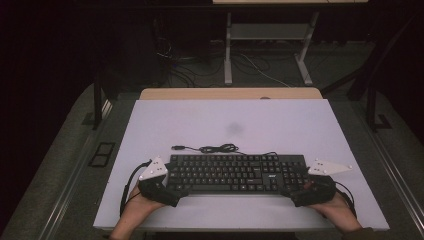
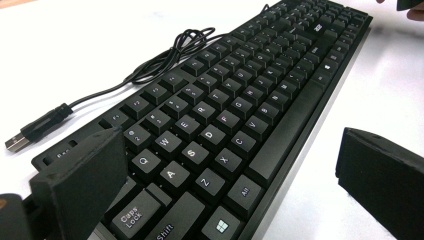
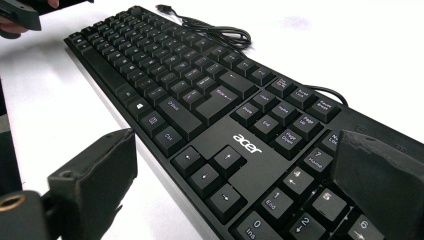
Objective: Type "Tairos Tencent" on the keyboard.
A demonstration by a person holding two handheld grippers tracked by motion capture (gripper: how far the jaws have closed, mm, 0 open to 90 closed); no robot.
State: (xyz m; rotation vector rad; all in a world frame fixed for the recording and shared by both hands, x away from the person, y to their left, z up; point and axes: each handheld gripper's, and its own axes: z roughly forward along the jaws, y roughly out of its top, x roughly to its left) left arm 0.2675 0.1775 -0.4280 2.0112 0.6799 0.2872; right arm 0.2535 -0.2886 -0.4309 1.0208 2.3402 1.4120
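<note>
1. A black Acer keyboard [image 1: 237, 173] lies flat on the white table top [image 1: 280, 125], near the person's edge and roughly centred, its long side running across the table.
2. Its cable [image 1: 217, 148] lies bundled on the table just behind the keyboard's back edge, and the USB plug [image 1: 177, 148] rests free on the surface to the left of the bundle.
3. The left gripper [image 1: 176, 192] sits at the keyboard's left end, held by the person's left hand [image 1: 137, 207]. In the left gripper view its jaws are spread wide: one stands over the Esc corner of the keyboard, the other over bare table in front of the keyboard's front edge. Whether the pads touch the keyboard cannot be told.
4. The right gripper [image 1: 294, 192] sits at the right end, held by the right hand [image 1: 340, 207]. Its jaws are also spread wide: in the right gripper view one stands over the number pad's far corner, the other over bare table in front of the keyboard.
5. A faint grey smudge [image 1: 234, 128] marks the table beyond the cable.
</note>
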